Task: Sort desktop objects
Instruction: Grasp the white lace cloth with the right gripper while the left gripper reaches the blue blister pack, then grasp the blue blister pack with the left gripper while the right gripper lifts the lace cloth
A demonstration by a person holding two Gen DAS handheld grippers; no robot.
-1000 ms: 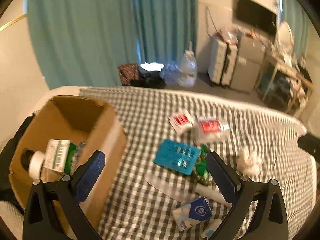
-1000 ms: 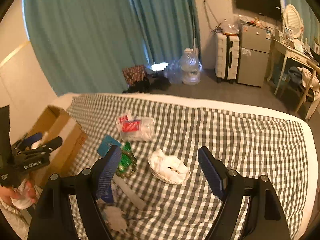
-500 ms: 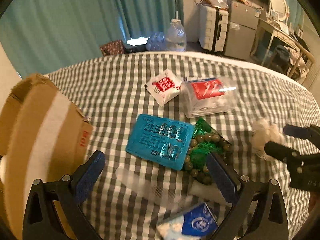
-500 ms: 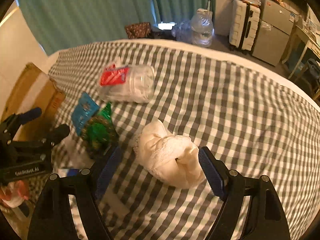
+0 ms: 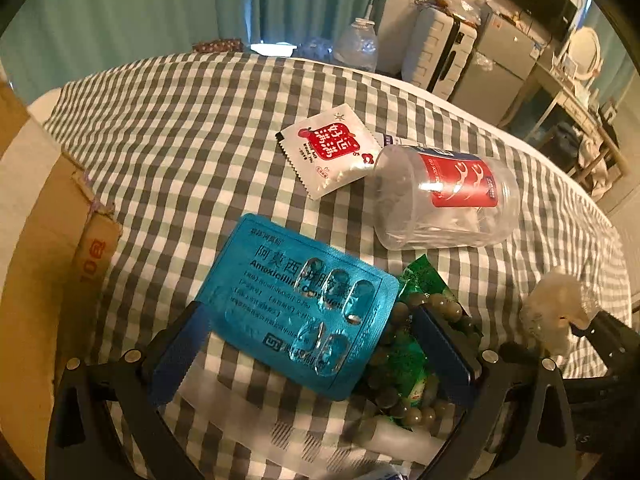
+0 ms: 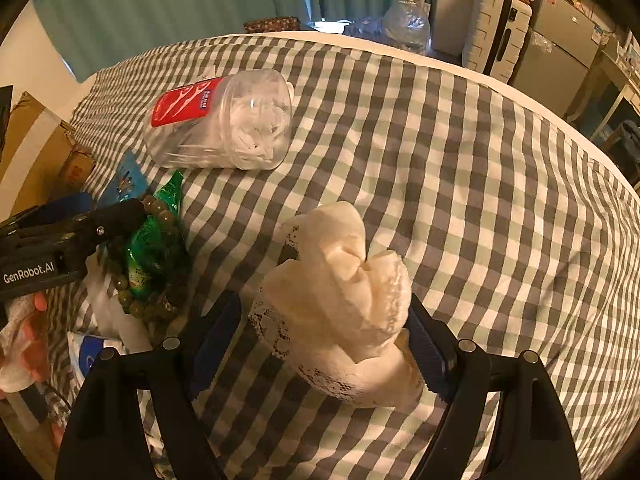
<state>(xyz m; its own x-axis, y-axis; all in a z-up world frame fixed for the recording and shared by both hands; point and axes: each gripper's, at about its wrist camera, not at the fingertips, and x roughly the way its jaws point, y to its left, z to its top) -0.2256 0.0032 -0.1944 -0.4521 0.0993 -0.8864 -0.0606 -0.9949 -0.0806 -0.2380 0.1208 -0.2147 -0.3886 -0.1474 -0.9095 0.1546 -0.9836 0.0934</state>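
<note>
A blue blister pack of pills (image 5: 304, 308) lies on the checked bedcover between the fingers of my left gripper (image 5: 312, 356), which stands open and low over it. Its right finger (image 5: 444, 356) rests over a green packet with beads (image 5: 404, 360). In the right wrist view a crumpled white lace cloth (image 6: 336, 296) sits between the wide fingers of my open right gripper (image 6: 322, 348); the pads do not squeeze it. The left gripper (image 6: 72, 232) shows at that view's left edge, with the person's hand (image 6: 24, 344) below it.
A clear jar with a red label (image 5: 444, 196) lies on its side beside a red-and-white sachet (image 5: 332, 148). A cardboard box (image 5: 40, 240) stands at the left. A blue-and-white tissue packet (image 6: 92, 356) lies near the front. A suitcase (image 6: 500, 28) and a water bottle (image 6: 408, 24) stand beyond the bed.
Both grippers have dropped toward the bed and tipped downward. The left one now straddles the blister pack, the right one the lace cloth. The box has slid to the left edge.
</note>
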